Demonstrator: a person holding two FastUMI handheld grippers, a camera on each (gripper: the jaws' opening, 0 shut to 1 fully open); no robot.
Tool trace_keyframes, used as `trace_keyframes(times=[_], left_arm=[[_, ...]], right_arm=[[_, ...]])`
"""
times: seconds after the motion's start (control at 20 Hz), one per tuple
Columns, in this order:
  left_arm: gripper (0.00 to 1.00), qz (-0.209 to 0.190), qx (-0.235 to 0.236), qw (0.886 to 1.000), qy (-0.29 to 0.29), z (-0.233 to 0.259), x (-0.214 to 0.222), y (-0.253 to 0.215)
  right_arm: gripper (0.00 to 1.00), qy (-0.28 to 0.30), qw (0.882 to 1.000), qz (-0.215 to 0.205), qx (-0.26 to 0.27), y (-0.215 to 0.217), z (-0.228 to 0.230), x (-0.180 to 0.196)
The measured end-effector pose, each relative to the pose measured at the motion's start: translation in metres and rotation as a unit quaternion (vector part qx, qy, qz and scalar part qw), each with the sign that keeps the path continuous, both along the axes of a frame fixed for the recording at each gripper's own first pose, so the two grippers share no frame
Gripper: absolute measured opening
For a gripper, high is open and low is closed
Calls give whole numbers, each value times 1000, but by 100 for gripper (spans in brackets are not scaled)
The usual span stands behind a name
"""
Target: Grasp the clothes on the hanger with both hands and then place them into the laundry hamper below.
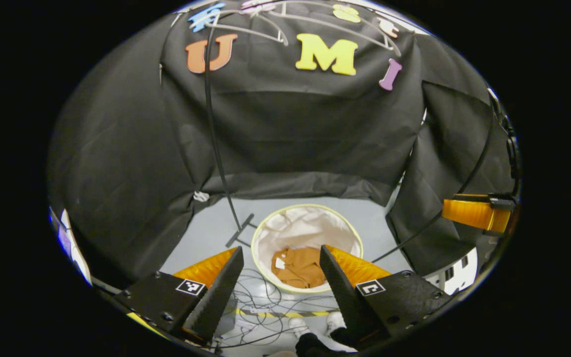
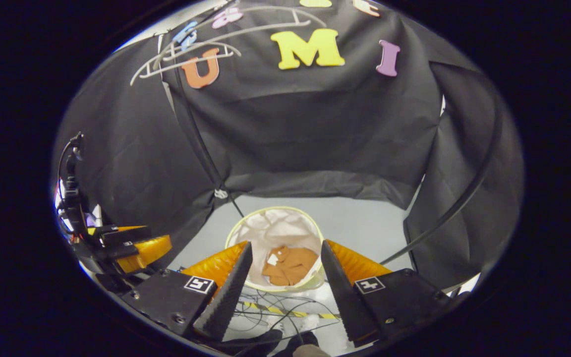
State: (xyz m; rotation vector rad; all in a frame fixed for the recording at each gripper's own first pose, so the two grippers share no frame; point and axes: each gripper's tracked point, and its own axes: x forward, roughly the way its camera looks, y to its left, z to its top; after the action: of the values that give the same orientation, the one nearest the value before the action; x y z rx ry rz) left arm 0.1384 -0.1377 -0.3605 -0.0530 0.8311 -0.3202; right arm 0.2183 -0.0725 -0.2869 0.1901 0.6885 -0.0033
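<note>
below, brown clothes (image 1: 298, 267) lie crumpled inside the round laundry hamper (image 1: 260, 233); left gripper (image 1: 280, 277) and right gripper (image 2: 285, 277) hover wide open, empty.

Open mouth of the laundry hamper (image 1: 260, 233), standing on the grey floor (image 1: 206, 233); the brown clothes (image 1: 299, 267) are lying low inside, leaving the upper space free. A black stand pole (image 1: 214, 134) is rising just left of the rim, its foot near it. Loose cables (image 1: 260, 297) are crossing the floor in front. White hangers (image 2: 186, 57), apparently bare, are hanging overhead.
</note>
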Motion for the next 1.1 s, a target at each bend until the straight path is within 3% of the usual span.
trace_keyframes(times=[0.3, 0.35, 0.4, 0.55, 0.8, 1.1], left_arm=[[95, 22, -21, 992, -124, 127, -18, -22], [95, 24, -18, 989, -146, 149, -26, -24], [87, 26, -14, 986, -167, 166, -36, -27], [87, 53, 1, 974, -221, 213, -83, -23], [98, 102, 33, 953, -282, 282, -128, -9], [98, 77, 25, 941, -328, 321, -138, -20]], right_arm=[[92, -142, 990, 7, -13, -33, 113, -46], [94, -162, 987, 14, -12, -38, 130, -60], [100, -180, 983, 25, -12, -44, 150, -77], [98, -232, 972, 19, -33, -71, 188, -134], [99, -292, 956, 19, -17, -78, 222, -202], [99, -317, 948, 0, -29, -68, 244, -235]])
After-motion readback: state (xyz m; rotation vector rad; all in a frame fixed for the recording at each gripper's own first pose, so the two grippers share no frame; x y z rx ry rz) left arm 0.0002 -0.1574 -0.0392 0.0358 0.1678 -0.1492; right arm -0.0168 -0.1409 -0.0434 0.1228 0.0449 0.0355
